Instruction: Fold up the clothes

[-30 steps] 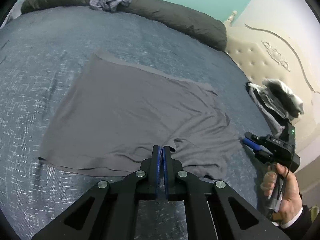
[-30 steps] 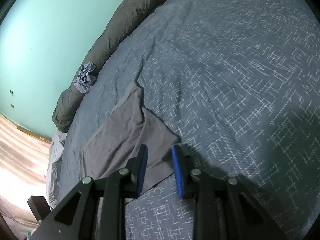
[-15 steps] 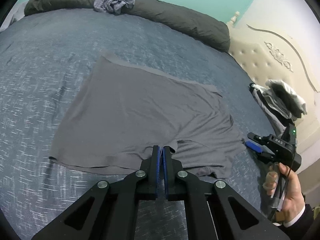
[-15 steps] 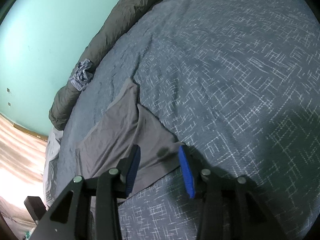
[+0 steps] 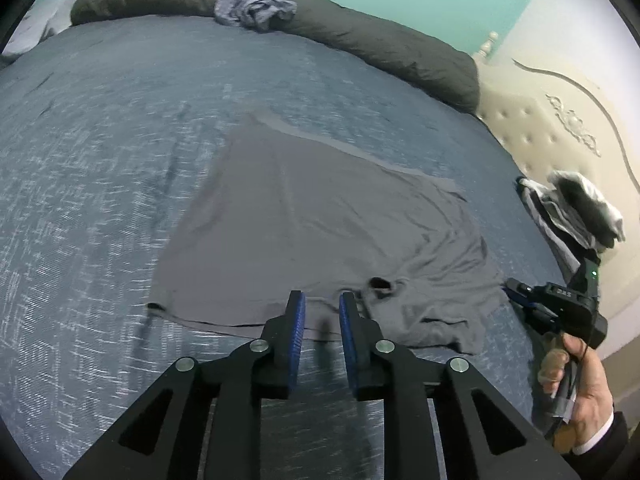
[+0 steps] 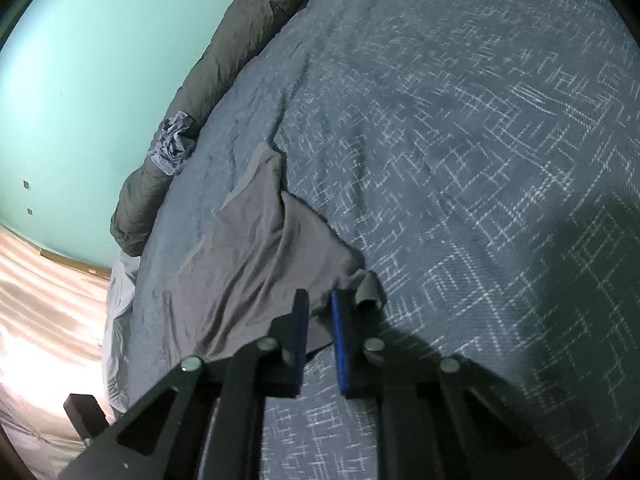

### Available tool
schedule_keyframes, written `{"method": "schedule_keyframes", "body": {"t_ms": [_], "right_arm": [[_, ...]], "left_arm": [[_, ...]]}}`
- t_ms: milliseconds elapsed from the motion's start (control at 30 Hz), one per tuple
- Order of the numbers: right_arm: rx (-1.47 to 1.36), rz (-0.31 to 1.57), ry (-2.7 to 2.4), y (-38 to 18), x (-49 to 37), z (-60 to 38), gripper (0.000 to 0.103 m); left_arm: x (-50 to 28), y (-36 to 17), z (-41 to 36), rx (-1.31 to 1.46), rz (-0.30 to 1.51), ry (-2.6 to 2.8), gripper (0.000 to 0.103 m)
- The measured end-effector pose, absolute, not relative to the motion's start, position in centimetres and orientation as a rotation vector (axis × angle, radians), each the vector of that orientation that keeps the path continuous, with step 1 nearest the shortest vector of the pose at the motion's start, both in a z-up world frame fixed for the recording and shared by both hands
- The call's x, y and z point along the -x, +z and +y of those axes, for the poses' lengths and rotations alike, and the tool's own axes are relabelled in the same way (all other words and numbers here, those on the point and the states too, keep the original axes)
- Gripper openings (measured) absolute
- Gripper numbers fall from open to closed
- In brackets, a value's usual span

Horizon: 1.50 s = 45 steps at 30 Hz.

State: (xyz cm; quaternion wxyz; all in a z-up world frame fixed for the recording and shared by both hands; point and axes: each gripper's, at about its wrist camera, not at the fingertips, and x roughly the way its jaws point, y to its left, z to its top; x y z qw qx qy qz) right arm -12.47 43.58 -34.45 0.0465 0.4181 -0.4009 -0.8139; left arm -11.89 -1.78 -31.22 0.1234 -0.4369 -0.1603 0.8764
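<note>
Jaws of the left gripper [image 5: 322, 312] now stand apart with nothing between them; a second ago they were pressed shut at the near hem of the grey garment [image 5: 320, 224], which lies spread almost flat on the bed [image 5: 100, 140]. That release probably means the hem has been set down. Further right in this view, a hand [image 5: 580, 384] holds the right gripper [image 5: 516, 294] at the garment's rumpled corner; its body carries small lettering too blurred to read. From the right wrist, its jaws have narrowed since half a second ago and straddle that corner [image 6: 320, 316], not visibly clamped, likely about to pinch it for a fold.
</note>
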Motion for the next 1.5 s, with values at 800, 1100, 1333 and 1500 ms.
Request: {"method": "schedule_keyframes", "body": {"t_ms": [800,1100,1333,1500], "right_arm": [[-1.354,-1.049,-2.644,-33.4,12.1,43.5,0.019],[-1.260,-1.062,-2.675,-32.0,11.5,44.9,0.002],[-1.225,-1.155,-2.681,-32.1,10.8,46.9,0.002],[-1.210,-1.187,-2.699,-32.1,10.3,47.8,0.002]], "left_arm": [[12.7,-32.1,-4.9,1.302,-0.519,2.698,0.023],[12.7,-32.4,-4.8,1.311,-0.506,2.695,0.024],[12.7,-32.3,-5.9,1.313,-0.526,2.730,0.024],[12.6,-32.5,-7.0,1.327,-0.553,2.758,0.025]]}}
